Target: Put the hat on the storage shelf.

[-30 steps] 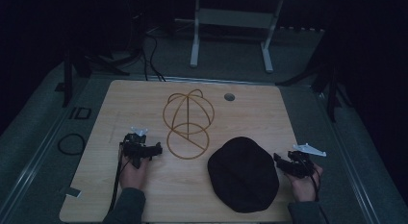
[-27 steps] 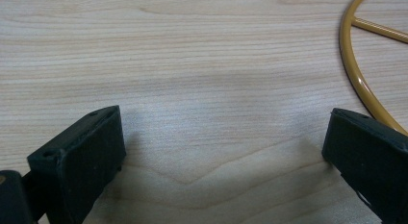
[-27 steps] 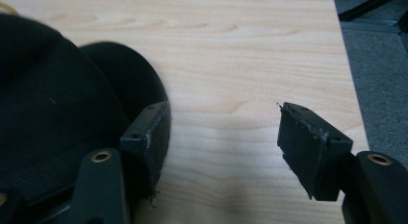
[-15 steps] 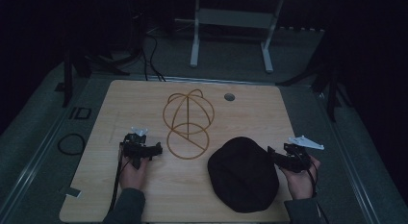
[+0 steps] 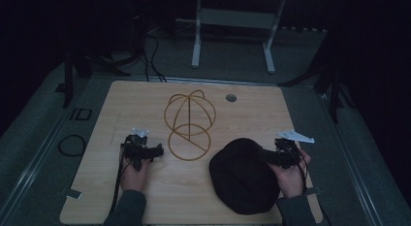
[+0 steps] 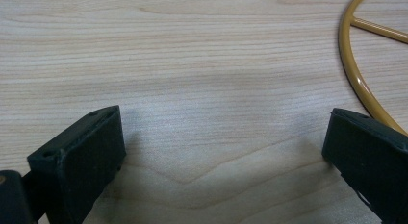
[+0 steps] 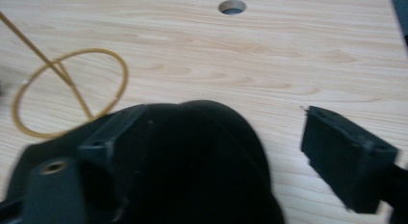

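A: Where it lies on the table [image 5: 145, 197], what does the black hat [image 5: 245, 175] look like?

B: It is a soft, rounded dome of matte black cloth, with no sheen and a smooth outline, and it rests flat on the wood. In the right gripper view the hat [image 7: 192, 161] sits right in front of the camera, against the inner side of one jaw and partly under it, while the other jaw stands well off over bare wood.

A: So the right gripper [image 5: 274, 155] is spread?

B: Yes, its jaws are wide apart, at the hat's edge, and they pinch nothing. A person's hand [image 5: 290, 176] holds it from behind.

A: And the left gripper [image 5: 154, 151]?

B: Also spread. In the left gripper view its jaws stand far apart over pale, fine-grained wood, nothing between them. Just past one jaw runs the curved rod of the wire stand [image 6: 358, 84], thin, glossy and mustard yellow.

A: What shape is that stand?

B: From above, the wire stand [image 5: 189, 124] is a flat ring at the base with crossed hoops rising into a skeletal globe. It stands between the two grippers, just ahead of the left one. Beyond it is a small round hole [image 5: 231, 98] in the tabletop.
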Motion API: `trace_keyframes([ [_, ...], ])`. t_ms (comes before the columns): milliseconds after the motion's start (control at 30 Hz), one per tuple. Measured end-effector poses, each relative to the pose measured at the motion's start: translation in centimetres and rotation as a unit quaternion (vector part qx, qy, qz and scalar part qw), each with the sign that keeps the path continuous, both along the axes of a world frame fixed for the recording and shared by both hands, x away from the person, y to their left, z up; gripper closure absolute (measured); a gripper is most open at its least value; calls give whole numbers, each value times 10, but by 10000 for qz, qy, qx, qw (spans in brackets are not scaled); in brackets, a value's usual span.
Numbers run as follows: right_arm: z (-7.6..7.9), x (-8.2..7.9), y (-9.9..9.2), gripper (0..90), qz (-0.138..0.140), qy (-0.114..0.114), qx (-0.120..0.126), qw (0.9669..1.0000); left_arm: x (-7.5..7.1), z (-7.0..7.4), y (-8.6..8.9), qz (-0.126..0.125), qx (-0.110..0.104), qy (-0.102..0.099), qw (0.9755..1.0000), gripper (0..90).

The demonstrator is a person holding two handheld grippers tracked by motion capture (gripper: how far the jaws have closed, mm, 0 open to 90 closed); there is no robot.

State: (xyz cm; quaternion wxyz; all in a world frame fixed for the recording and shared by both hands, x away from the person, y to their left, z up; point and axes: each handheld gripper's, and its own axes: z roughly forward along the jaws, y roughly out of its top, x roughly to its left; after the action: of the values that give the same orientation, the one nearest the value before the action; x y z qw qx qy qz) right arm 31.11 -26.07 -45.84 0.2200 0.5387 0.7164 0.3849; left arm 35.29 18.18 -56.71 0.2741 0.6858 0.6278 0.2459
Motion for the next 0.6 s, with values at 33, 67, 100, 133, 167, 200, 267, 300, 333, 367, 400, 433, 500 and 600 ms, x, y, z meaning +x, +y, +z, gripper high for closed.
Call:
trace_keyframes([
  [33, 0, 0, 3, 133, 18, 5, 1, 10000, 0, 0, 0, -2, 1, 1, 10000, 7],
  [67, 0, 0, 7, 113, 43, 39, -6, 10000, 0, 0, 0, 0, 0, -1, 10000, 7],
  [100, 0, 1, 10, 110, 91, 51, -3, 9999, 0, 0, 0, 1, -2, -1, 10000, 7],
  [133, -1, 1, 14, 106, 173, 106, -6, 9998, 0, 0, 0, -1, 0, -1, 10000, 7],
  [167, -2, 1, 17, 105, 200, 142, -26, 9997, 0, 0, 0, 1, -1, -1, 10000, 7],
  [200, -2, 1, 17, 105, 200, 142, -26, 9997, 0, 0, 0, 1, -1, -1, 10000, 7],
  [267, -6, 3, 26, 106, 268, 271, -105, 9992, 0, 0, 0, 1, 0, 0, 10000, 7],
  [300, -8, 3, 28, 105, 315, 302, -137, 9990, 0, 0, 0, -1, 1, 0, 10000, 7],
  [333, -10, 3, 30, 105, 339, 359, -165, 9986, 0, 0, 0, 1, 0, -1, 10000, 7],
  [367, -12, 3, 32, 106, 359, 402, -198, 9984, 0, 0, 0, -1, 1, 0, 10000, 7],
  [400, -13, 3, 33, 105, 391, 450, -231, 9980, 0, 0, 0, -3, 2, 0, 10000, 7],
  [433, -15, 3, 35, 105, 388, 480, -271, 9977, 0, 0, 0, -1, 0, 0, 10000, 7],
  [500, -19, 3, 37, 105, 390, 546, -317, 9972, 0, 0, 0, 0, 0, 0, 10000, 7],
  [600, -23, 3, 40, 106, 404, 668, -406, 9961, 0, 0, 0, 0, 0, 0, 10000, 7],
])
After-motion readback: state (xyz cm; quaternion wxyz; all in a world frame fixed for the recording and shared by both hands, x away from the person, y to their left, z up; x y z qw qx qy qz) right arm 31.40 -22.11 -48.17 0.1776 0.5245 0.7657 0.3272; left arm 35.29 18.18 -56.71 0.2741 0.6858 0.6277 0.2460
